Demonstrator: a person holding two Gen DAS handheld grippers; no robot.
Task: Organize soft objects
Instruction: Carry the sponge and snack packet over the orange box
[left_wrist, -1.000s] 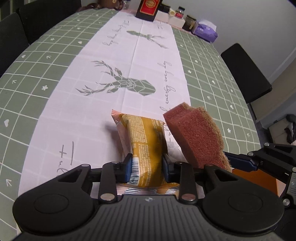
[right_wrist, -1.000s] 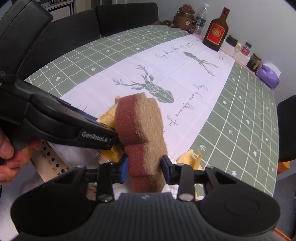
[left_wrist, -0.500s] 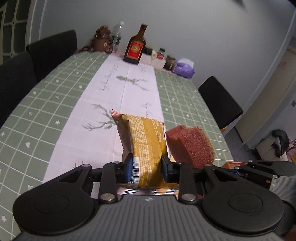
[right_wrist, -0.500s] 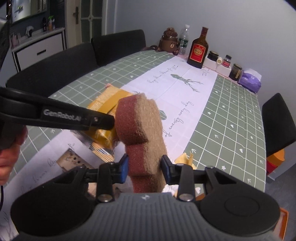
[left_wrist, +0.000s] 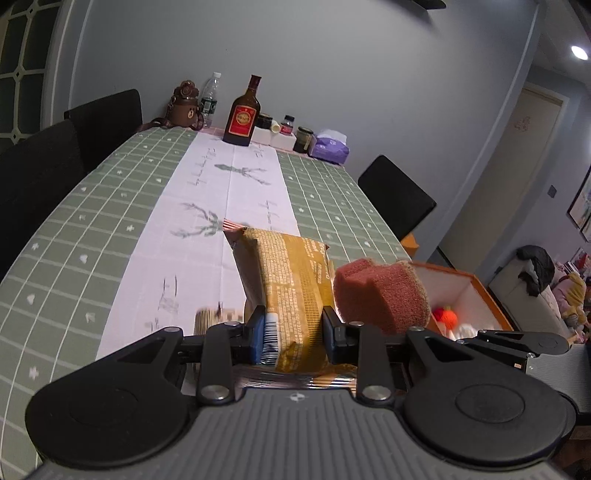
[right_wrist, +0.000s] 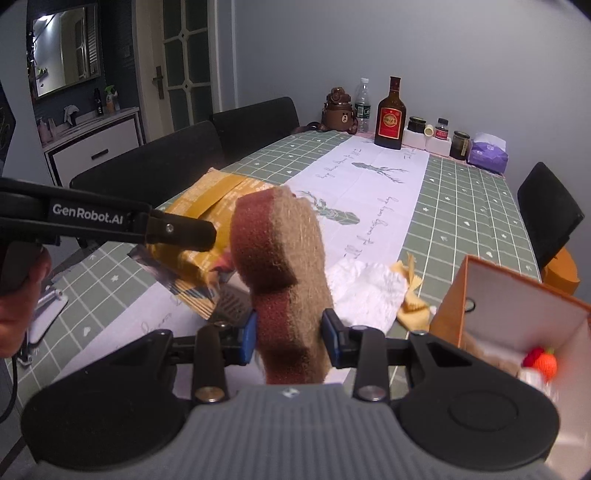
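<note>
The left gripper (left_wrist: 293, 334) has its fingers pinching a yellow packet (left_wrist: 291, 280); the right gripper (right_wrist: 290, 334) has its fingers pinching a brown sponge (right_wrist: 280, 266). Both are held above the desk (left_wrist: 92, 229), near an orange box (right_wrist: 491, 295) at right.

table (right_wrist: 476, 206): green grid cloth w/ white runner (right_wrist: 373, 206) | far end: bottles, jars, tissue pk (right_wrist: 487, 154) | near: white cloth (right_wrist: 364, 286)
</note>
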